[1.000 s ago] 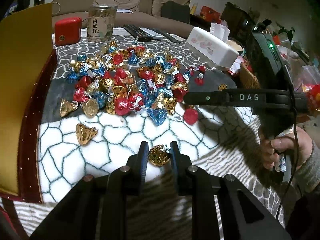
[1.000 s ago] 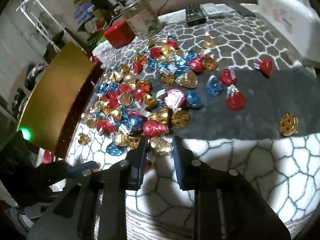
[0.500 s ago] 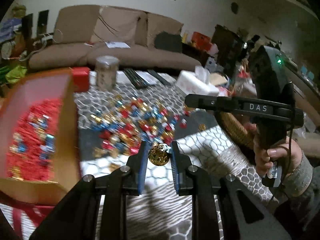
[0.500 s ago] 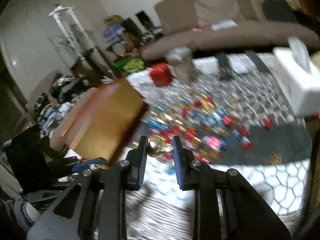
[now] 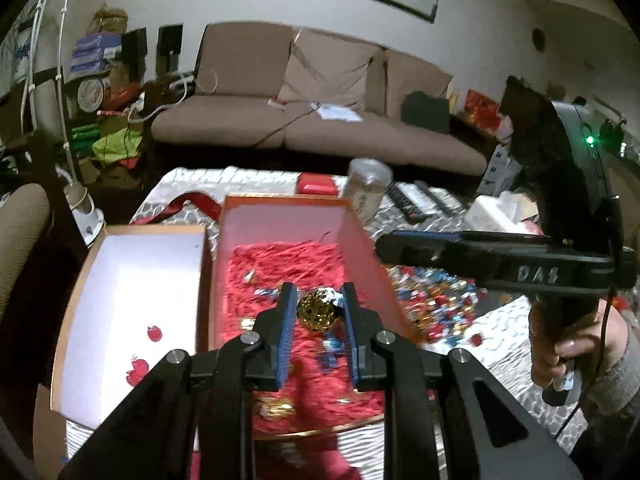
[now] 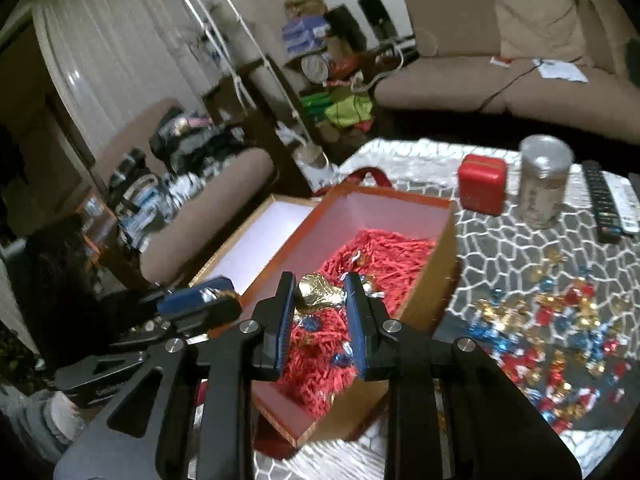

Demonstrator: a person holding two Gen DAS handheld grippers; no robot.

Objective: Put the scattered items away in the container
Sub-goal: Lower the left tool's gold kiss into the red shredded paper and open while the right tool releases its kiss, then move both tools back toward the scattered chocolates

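With each hand-held gripper clamped on a gold foil candy, left [image 5: 319, 312] and right [image 6: 320, 294], both above the open box [image 6: 436, 264], lower over its red shredding before you part the jaws, so neither bounces onto the bench [image 6: 500, 248].

Motion blur smears the scattered candies [image 5: 440, 304] and the box's near edge [image 5: 320, 432].
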